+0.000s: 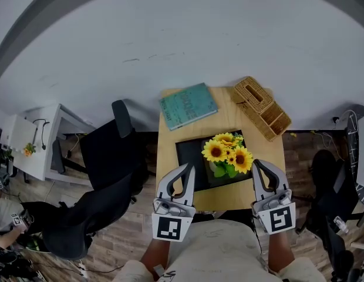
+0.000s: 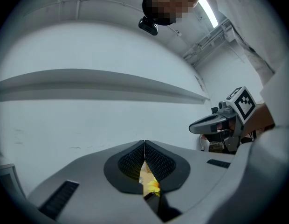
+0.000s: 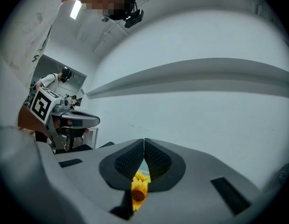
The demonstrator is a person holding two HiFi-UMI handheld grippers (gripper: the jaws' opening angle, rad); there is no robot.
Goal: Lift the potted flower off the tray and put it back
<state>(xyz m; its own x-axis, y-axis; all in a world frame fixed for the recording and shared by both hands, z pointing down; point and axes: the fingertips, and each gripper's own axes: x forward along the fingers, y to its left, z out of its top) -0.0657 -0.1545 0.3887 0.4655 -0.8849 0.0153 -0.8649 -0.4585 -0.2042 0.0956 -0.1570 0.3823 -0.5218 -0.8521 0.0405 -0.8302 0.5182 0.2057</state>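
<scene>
A pot of yellow sunflowers (image 1: pixel 227 153) stands on a black tray (image 1: pixel 188 152) on the small wooden table (image 1: pixel 170 190). My left gripper (image 1: pixel 189 167) hovers at the tray's near left, shut with nothing between its pads. My right gripper (image 1: pixel 256 163) hovers at the tray's near right, also shut and empty. Both are apart from the pot. In the left gripper view the pads (image 2: pixel 135 160) meet, and a sliver of yellow flower (image 2: pixel 154 185) shows below them. The right gripper view shows closed pads (image 3: pixel 156 160) with a sunflower (image 3: pixel 138 190) beneath.
A teal book (image 1: pixel 187 105) lies at the table's far left and a wicker box (image 1: pixel 261 106) at its far right. A black office chair (image 1: pixel 103 175) stands left of the table, another chair (image 1: pixel 323 181) to the right. A white wall lies beyond.
</scene>
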